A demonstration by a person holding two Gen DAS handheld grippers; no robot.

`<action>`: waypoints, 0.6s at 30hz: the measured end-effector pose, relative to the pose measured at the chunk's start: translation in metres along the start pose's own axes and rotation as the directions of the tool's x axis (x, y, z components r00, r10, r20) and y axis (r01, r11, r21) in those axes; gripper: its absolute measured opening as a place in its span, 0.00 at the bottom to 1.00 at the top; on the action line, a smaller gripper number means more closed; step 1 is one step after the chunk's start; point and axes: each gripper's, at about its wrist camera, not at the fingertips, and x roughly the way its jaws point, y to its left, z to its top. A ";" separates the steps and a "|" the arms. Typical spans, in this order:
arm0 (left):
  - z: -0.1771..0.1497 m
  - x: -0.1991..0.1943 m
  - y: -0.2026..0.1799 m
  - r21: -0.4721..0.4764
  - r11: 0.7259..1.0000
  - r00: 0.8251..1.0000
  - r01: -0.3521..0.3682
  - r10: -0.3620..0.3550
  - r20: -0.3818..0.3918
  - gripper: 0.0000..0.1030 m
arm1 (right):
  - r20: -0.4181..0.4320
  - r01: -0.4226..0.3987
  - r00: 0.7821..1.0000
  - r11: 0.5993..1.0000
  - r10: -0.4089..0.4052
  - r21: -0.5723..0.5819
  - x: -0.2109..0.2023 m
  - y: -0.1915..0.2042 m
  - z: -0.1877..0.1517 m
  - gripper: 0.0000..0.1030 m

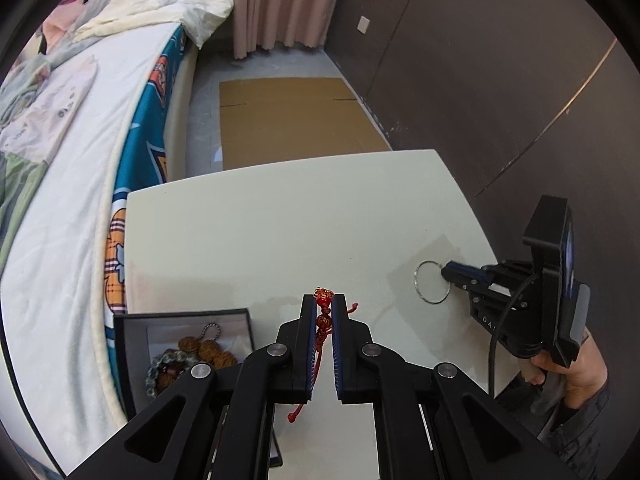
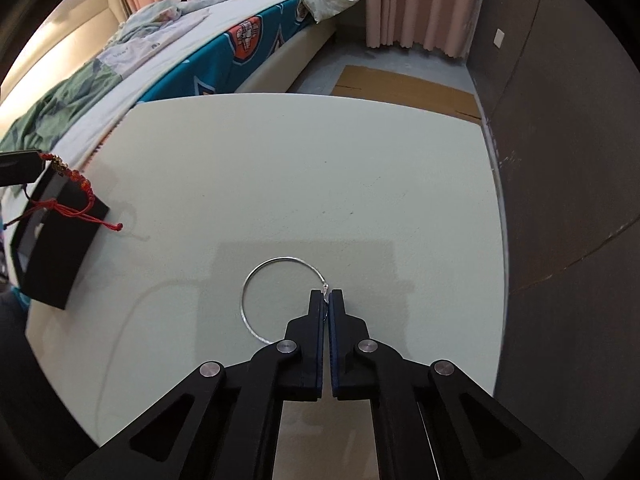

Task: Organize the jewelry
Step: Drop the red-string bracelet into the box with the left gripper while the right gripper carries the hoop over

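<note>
The left gripper pinches a red beaded bracelet at the bottom middle, beside the jewelry box. The right gripper squeezes a silver bangle lying on the white table.

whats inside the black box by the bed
Inside the black box, a white lining holds brown beads, a greenish bead bracelet and a ball chain. The left gripper covers the box's near part.
</note>
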 end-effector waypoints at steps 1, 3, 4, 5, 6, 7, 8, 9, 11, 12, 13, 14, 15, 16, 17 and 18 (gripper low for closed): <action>-0.001 -0.003 0.001 -0.001 1.000 1.000 0.003 -0.003 0.005 0.07 | 0.005 -0.011 1.000 1.000 0.011 0.004 -0.003 0.001 -0.001 0.03; -0.003 -0.010 0.005 -0.004 1.000 1.000 0.009 -0.009 0.018 0.07 | 0.023 -0.050 0.998 0.999 0.050 0.021 -0.013 0.004 -0.003 0.02; -0.004 -0.015 0.007 -0.009 1.000 1.000 0.015 -0.015 0.026 0.07 | 0.034 -0.061 0.998 0.998 0.060 0.033 -0.020 0.005 -0.003 0.02; -0.005 -0.018 0.008 -0.011 1.000 0.999 0.020 -0.019 0.032 0.07 | 0.042 -0.071 0.997 0.997 0.070 0.042 -0.023 0.006 -0.004 0.02; -0.007 -0.023 0.010 -0.012 1.000 0.999 0.023 -0.023 0.040 0.07 | 0.050 -0.085 0.995 0.995 0.082 0.049 -0.026 0.007 -0.004 0.02; -0.009 -0.028 0.012 -0.012 1.000 0.998 0.026 -0.025 0.049 0.07 | 0.059 -0.096 0.994 0.994 0.093 0.061 -0.030 0.008 -0.003 0.02; -0.010 -0.032 0.013 -0.012 1.000 0.998 0.028 -0.027 0.056 0.07 | 0.069 -0.107 0.992 0.991 0.102 0.076 -0.035 0.009 -0.003 0.02; -0.011 -0.037 0.014 -0.012 0.999 0.998 0.030 -0.030 0.062 0.07 | 0.079 -0.122 0.990 0.988 0.115 0.090 -0.039 0.010 -0.004 0.02; -0.015 -0.046 0.018 -0.014 0.999 0.997 0.033 -0.032 0.077 0.07 | 0.096 -0.138 0.987 0.985 0.128 0.107 -0.044 0.015 -0.004 0.02; -0.016 -0.050 0.020 -0.017 0.999 0.996 0.034 -0.032 0.083 0.07 | 0.104 -0.145 0.986 0.983 0.134 0.111 -0.046 0.017 -0.003 0.02; -0.019 -0.055 0.023 -0.019 0.999 0.995 0.035 -0.033 0.090 0.07 | 0.112 -0.158 0.983 0.981 0.145 0.115 -0.049 0.022 -0.003 0.02; -0.021 -0.058 0.026 -0.020 0.999 0.995 0.034 -0.032 0.096 0.07 | 0.121 -0.169 0.980 0.978 0.155 0.118 -0.052 0.027 -0.002 0.02; -0.023 -0.061 0.029 -0.023 0.999 0.994 0.032 -0.029 0.102 0.07 | 0.129 -0.176 0.979 0.978 0.161 0.116 -0.056 0.033 0.000 0.02; -0.025 -0.065 0.033 -0.026 0.999 0.994 0.027 -0.024 0.109 0.07 | 0.138 -0.180 0.977 0.977 0.164 0.113 -0.057 0.040 0.003 0.02; -0.029 -0.068 0.036 -0.032 0.999 0.993 0.023 -0.020 0.113 0.07 | 0.147 -0.187 0.974 0.976 0.170 0.110 -0.060 0.044 0.005 0.02; -0.031 -0.070 0.040 -0.039 0.999 0.993 0.022 -0.017 0.116 0.07 | 0.158 -0.198 0.971 0.974 0.179 0.108 -0.064 0.049 0.005 0.02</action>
